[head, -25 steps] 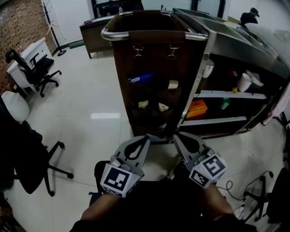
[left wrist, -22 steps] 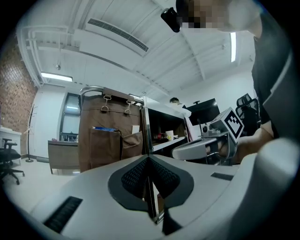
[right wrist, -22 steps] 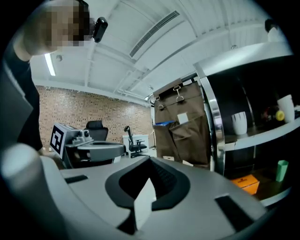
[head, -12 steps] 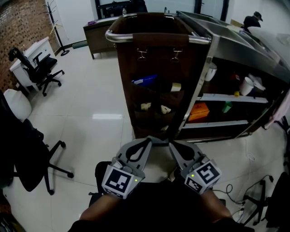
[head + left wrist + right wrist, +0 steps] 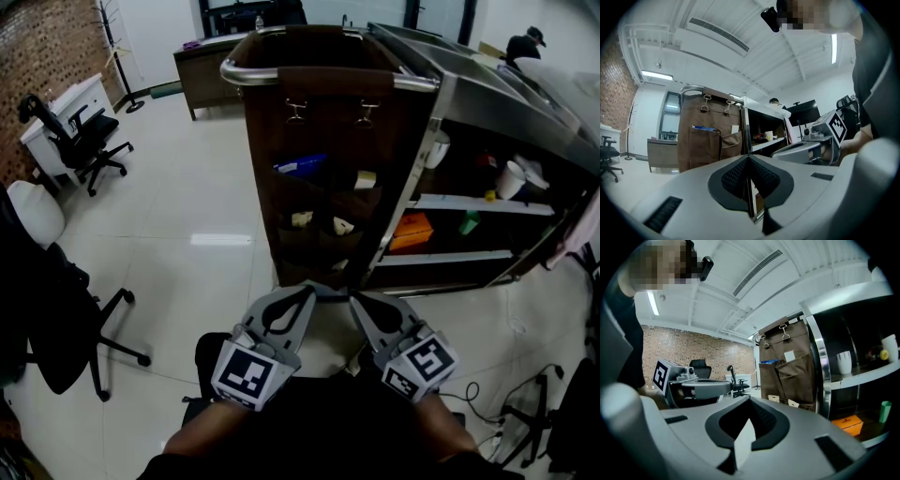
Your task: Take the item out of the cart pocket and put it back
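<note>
A brown fabric organizer [image 5: 323, 141] hangs by two clips from the end rail of a metal cart [image 5: 441, 84]. Its pockets hold a blue item [image 5: 300, 167], a cream item [image 5: 364, 178] and small pale items [image 5: 301, 218] lower down. My left gripper [image 5: 307, 289] and right gripper [image 5: 355, 299] are side by side low in the head view, short of the cart and pointing toward it. Both are shut with nothing between the jaws. The left gripper view shows the organizer [image 5: 705, 140] ahead beyond the left gripper [image 5: 748, 161]. The right gripper view shows the organizer [image 5: 787, 371] beyond the right gripper [image 5: 749, 404].
The cart's side shelves carry an orange box [image 5: 408, 228], a green item [image 5: 469, 220] and white cups [image 5: 507, 176]. Office chairs [image 5: 80, 141] stand at the left, with a black chair [image 5: 56, 319] close by. Cables [image 5: 525, 394] lie on the floor at the right.
The right gripper has drawn slightly in toward the left one, and the head view has shifted a little. Both grippers remain shut and empty.
</note>
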`<state>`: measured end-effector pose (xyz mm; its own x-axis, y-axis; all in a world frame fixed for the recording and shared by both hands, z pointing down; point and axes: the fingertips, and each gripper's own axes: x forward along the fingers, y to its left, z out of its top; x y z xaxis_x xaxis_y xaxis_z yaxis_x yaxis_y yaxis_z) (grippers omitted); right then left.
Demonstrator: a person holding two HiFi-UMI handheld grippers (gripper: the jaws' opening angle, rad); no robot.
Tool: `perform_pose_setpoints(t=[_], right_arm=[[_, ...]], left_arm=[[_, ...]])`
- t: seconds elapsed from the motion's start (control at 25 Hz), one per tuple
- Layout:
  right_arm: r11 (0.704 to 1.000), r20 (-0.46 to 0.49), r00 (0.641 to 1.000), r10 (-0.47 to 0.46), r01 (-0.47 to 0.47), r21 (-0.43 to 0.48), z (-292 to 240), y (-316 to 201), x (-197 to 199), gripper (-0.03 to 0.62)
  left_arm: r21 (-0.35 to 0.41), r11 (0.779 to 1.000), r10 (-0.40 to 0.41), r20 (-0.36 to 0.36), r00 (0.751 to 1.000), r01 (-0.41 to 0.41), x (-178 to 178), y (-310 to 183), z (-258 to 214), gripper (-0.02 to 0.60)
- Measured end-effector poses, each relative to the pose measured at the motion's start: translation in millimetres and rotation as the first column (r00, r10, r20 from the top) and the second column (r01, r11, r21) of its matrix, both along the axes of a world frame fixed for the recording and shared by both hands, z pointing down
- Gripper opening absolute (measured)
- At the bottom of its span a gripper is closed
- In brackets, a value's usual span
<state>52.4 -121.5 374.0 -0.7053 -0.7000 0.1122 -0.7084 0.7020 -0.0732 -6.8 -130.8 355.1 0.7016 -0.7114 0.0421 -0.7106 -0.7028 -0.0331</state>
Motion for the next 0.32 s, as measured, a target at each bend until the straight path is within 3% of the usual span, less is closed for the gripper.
perform_pose_setpoints(t=[0.32], right_arm=[[1.000, 0.000, 1.000, -0.020, 0.020, -0.015, 3.3, 4.6, -6.4, 0.006]], left_arm=[[-0.004, 1.000, 0.000, 0.004, 1.000, 0.000, 1.3, 0.6, 1.4, 0.000]])
